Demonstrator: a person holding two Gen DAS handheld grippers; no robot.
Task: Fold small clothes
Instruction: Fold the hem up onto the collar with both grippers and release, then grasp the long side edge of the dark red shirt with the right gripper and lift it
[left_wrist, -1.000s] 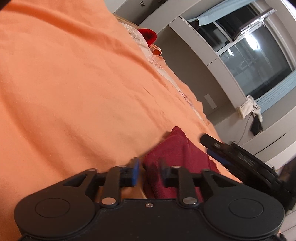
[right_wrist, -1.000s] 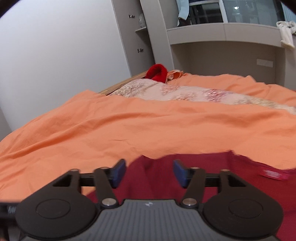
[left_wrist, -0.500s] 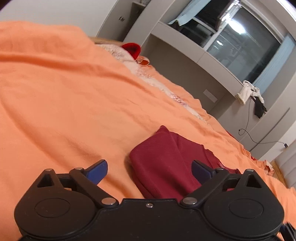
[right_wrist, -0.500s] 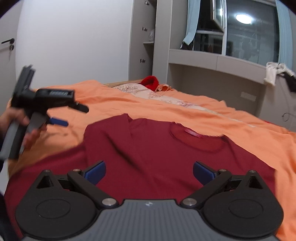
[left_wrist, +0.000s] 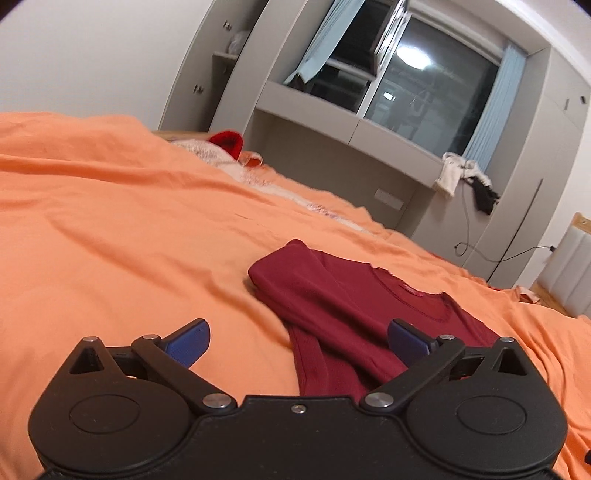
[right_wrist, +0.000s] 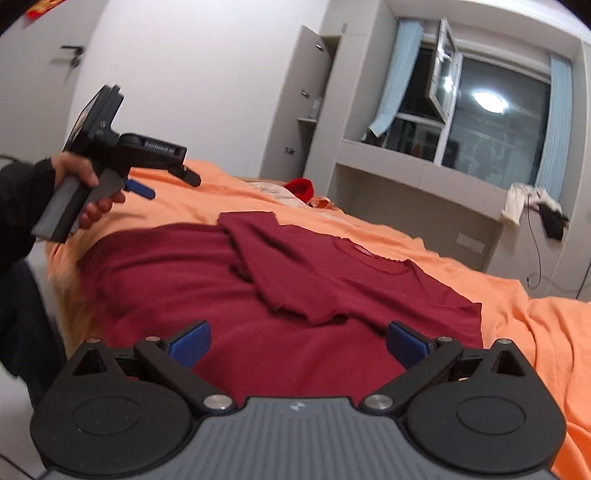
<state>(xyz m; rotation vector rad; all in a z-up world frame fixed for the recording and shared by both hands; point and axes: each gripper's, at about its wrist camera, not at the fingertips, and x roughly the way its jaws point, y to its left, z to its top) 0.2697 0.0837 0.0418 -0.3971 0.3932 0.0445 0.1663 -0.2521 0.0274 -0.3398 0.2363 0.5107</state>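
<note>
A dark red small shirt (right_wrist: 280, 295) lies spread on the orange bedsheet (right_wrist: 517, 295), its left sleeve folded in across the chest. It also shows in the left wrist view (left_wrist: 332, 295), seen from its left edge. My right gripper (right_wrist: 298, 341) is open and empty, raised above the shirt's lower part. My left gripper (left_wrist: 298, 339) is open and empty, above the sheet at the shirt's left edge. The left gripper also shows in the right wrist view (right_wrist: 162, 184), held in a hand at the left, clear of the shirt.
The orange sheet (left_wrist: 110, 221) covers the whole bed. A floral pillow (left_wrist: 207, 151) and a red item (left_wrist: 227, 142) lie at the far headboard end. Grey shelving (right_wrist: 406, 166) and a window stand behind the bed. Cables (left_wrist: 498, 254) hang at the right.
Both grippers opened, let go of the red cloth and lifted back from the shirt. The left sleeve now lies folded across the chest.
</note>
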